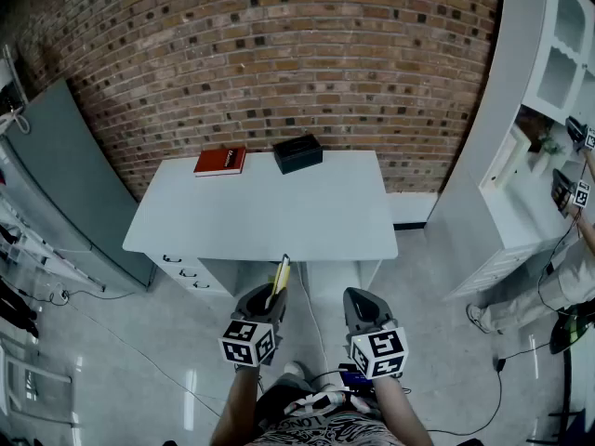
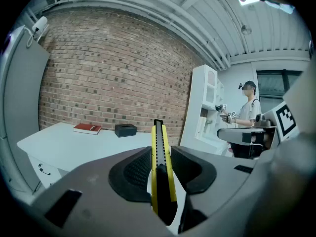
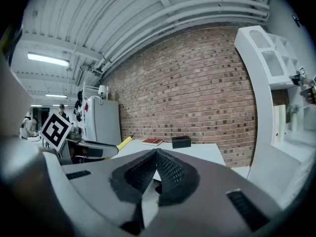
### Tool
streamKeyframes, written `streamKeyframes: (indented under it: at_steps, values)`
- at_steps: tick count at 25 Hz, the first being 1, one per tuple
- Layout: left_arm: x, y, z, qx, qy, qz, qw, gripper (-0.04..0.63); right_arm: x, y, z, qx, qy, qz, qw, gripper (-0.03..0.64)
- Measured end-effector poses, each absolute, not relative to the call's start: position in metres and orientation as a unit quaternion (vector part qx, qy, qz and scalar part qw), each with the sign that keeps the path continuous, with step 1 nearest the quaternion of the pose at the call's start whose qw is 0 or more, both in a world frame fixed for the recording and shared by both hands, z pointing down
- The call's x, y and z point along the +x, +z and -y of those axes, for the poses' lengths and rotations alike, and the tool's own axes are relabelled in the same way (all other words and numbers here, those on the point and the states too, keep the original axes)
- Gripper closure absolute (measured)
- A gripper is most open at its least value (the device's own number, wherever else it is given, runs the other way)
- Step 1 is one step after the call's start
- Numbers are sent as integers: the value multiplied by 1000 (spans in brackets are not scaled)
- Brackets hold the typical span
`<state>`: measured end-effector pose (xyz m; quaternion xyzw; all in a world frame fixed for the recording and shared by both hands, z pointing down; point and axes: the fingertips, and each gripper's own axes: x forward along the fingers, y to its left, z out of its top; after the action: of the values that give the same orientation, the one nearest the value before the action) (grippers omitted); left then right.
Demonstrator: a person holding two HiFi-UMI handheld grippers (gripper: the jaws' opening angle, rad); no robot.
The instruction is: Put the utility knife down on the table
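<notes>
A yellow and black utility knife (image 1: pixel 280 275) sticks forward out of my left gripper (image 1: pixel 270 295), which is shut on its handle. In the left gripper view the knife (image 2: pixel 159 152) lies between both pads and points at the white table (image 2: pixel 64 142). The knife is in the air, short of the table's (image 1: pixel 279 212) near edge. My right gripper (image 1: pixel 361 303) hovers beside it, shut with nothing in it. In the right gripper view its pads (image 3: pixel 168 169) meet at the tip, and the knife's yellow end (image 3: pixel 124 143) shows to the left.
A red book (image 1: pixel 220 161) and a black box (image 1: pixel 297 153) lie at the table's far edge by the brick wall. Drawers (image 1: pixel 186 272) sit under the table's left. A grey cabinet (image 1: pixel 56 184) stands left, a white shelf unit (image 1: pixel 539 110) and another person (image 1: pixel 567 277) right.
</notes>
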<state>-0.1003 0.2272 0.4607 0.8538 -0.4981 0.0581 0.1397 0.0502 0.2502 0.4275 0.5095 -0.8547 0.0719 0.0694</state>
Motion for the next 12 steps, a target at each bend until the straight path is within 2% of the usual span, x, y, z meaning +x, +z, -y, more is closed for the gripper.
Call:
streamKeyframes:
  at_steps: [12]
  values:
    - [-110, 462, -229, 845, 64, 511, 141, 471, 56, 432, -238, 507, 103, 855, 33, 614]
